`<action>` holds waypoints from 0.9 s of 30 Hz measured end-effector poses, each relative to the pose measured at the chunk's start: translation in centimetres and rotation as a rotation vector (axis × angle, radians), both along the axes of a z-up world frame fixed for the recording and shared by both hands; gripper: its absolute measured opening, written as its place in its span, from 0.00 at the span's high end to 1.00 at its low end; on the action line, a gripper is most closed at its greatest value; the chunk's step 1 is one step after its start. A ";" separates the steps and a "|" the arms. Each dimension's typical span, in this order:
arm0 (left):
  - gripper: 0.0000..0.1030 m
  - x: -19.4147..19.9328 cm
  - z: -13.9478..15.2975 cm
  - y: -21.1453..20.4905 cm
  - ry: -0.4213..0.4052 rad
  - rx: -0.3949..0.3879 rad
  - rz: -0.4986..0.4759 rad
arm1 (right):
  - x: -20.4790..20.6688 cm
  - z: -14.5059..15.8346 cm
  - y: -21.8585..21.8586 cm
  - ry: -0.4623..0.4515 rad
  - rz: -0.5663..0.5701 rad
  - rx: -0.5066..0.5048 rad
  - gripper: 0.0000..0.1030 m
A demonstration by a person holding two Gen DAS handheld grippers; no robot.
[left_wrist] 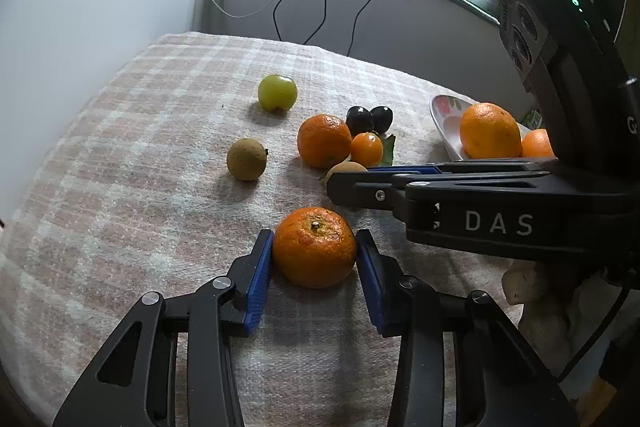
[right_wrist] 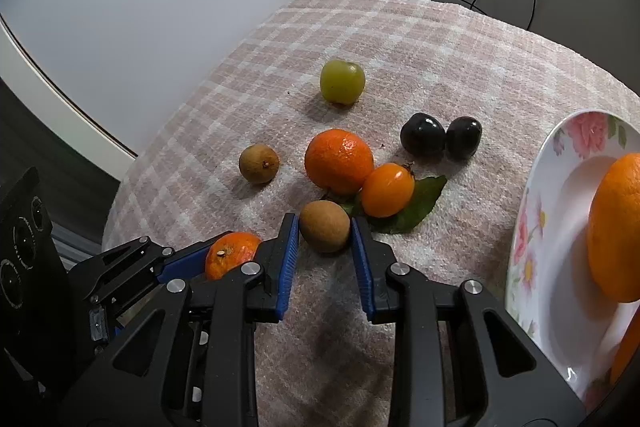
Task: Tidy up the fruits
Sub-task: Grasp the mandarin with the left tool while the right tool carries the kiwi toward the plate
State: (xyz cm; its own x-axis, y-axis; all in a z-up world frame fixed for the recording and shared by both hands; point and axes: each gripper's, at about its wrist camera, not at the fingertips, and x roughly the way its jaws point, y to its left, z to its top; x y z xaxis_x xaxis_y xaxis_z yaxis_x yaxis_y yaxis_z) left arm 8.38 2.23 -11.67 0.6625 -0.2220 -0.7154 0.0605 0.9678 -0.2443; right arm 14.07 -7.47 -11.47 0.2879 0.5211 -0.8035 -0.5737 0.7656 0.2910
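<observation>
The left gripper [left_wrist: 315, 259] is clamping a mandarin [left_wrist: 315, 247] resting on the checked cloth [left_wrist: 120, 187]; the right gripper [right_wrist: 325, 247] is squeezing a brown fruit [right_wrist: 325, 226] just beside. Both are angling steeply down. Beyond, six fruits are waiting loose, while only a few oranges [left_wrist: 490, 131] are sitting on the flowered plate [right_wrist: 560, 227], so sorting looks barely begun.

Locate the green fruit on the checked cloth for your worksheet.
In both wrist views the green fruit sits alone at the far side of the cloth, beyond the large mandarin.
</observation>
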 end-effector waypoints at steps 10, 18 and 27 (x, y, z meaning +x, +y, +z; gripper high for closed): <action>0.62 -0.2 0.0 0.1 0.002 -0.015 0.004 | -0.8 1.1 -1.1 -0.023 -0.008 0.018 0.73; 0.63 -0.2 0.1 0.3 -0.007 -0.017 0.009 | -1.8 1.9 -2.0 -0.043 -0.003 0.034 0.73; 0.63 -0.5 1.9 -0.2 -0.044 -0.032 -0.009 | -4.3 4.3 -4.8 -0.115 -0.015 0.057 0.73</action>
